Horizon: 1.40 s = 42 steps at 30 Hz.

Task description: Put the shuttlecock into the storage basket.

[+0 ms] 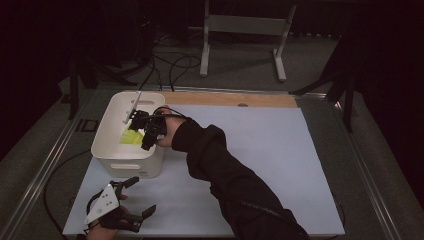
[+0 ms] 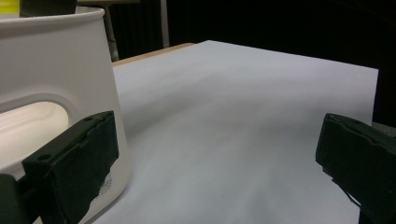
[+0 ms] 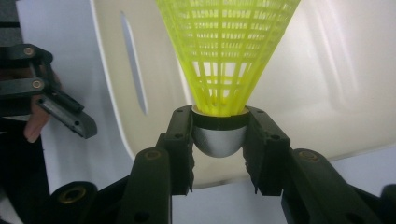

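Over the white tub (image 1: 112, 137) at the desk's (image 1: 260, 150) left side, the right tongs (image 3: 219, 144) pinch a yellow shuttlecock (image 3: 224, 56) by its silver cap. Nearer the person, the left tongs (image 1: 137, 197) rest spread, holding nothing.

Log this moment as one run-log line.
right gripper: shut on yellow shuttlecock, over white bin | left gripper: jaws open, empty, near table front | shuttlecock not yet released

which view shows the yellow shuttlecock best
The right gripper view: the shuttlecock sits close up, its grey cap clamped in the right claw, over the white bin. The high view gives a small yellow patch inside the bin. The left gripper view shows a yellow sliver above the rim, unidentifiable.
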Each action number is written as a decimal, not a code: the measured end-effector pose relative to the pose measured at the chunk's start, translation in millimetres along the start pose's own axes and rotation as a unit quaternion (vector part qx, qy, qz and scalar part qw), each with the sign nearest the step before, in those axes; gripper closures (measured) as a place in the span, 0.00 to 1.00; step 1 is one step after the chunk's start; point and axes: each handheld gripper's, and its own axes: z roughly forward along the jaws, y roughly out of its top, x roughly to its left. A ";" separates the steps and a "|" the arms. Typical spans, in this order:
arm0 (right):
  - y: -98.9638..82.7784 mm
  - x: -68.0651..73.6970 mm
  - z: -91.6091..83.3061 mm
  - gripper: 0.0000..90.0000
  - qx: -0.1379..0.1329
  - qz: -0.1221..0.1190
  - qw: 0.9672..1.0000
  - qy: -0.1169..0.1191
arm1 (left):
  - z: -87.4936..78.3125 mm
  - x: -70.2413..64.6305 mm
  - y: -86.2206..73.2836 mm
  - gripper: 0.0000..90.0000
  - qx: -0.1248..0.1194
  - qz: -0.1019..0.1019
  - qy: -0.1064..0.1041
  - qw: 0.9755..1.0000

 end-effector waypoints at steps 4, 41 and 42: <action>1.6 0.1 0.7 0.64 -0.007 0.007 1.000 -0.005 | 0.0 0.1 -0.1 0.00 0.000 0.000 0.000 1.000; -30.6 -8.4 -28.4 0.09 -0.045 0.021 0.999 0.001 | 0.9 0.0 0.1 0.00 0.000 -0.001 0.002 1.000; -32.7 -8.5 -28.9 0.09 -0.044 0.020 0.999 0.000 | 0.9 0.0 0.1 0.00 0.000 -0.001 0.002 1.000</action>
